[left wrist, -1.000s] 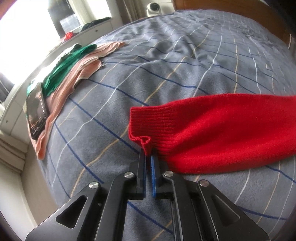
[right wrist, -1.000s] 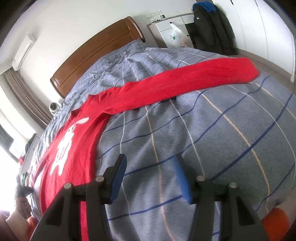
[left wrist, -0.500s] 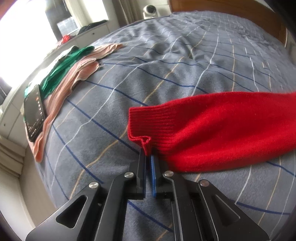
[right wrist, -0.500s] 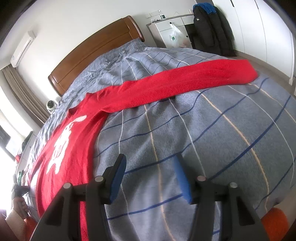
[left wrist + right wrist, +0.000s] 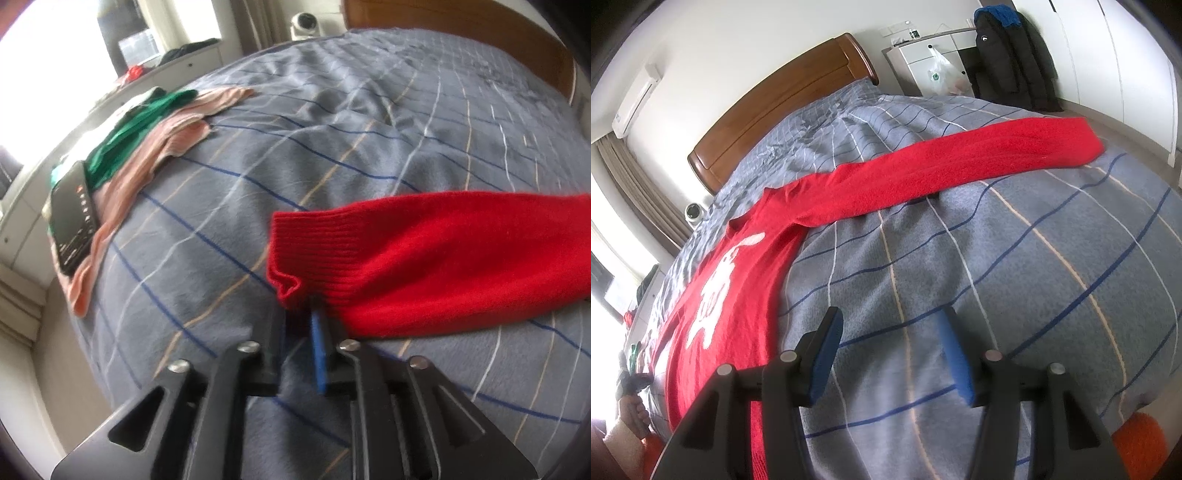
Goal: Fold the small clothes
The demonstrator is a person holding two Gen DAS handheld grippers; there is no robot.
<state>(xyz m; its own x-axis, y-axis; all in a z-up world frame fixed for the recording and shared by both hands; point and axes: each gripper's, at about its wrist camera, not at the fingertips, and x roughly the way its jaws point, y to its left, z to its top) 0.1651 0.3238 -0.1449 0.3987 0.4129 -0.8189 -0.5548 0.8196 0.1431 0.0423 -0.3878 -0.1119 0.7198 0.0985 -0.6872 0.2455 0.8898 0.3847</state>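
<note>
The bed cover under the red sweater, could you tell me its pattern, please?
Grey bed cover with blue, white and tan check lines; clearest in the right wrist view.

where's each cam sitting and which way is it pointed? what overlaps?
Left wrist: on the left claw, low over the bed, facing the cuff of the red sweater; phone and pink and green clothes beyond. Its own two fingers show, nearly closed at the cuff.
Right wrist: on the right claw, facing the headboard across the sweater's body and far sleeve. Open fingers show, plus the person's left hand at the lower left edge.
Shared: red sweater, bed, headboard.
</note>
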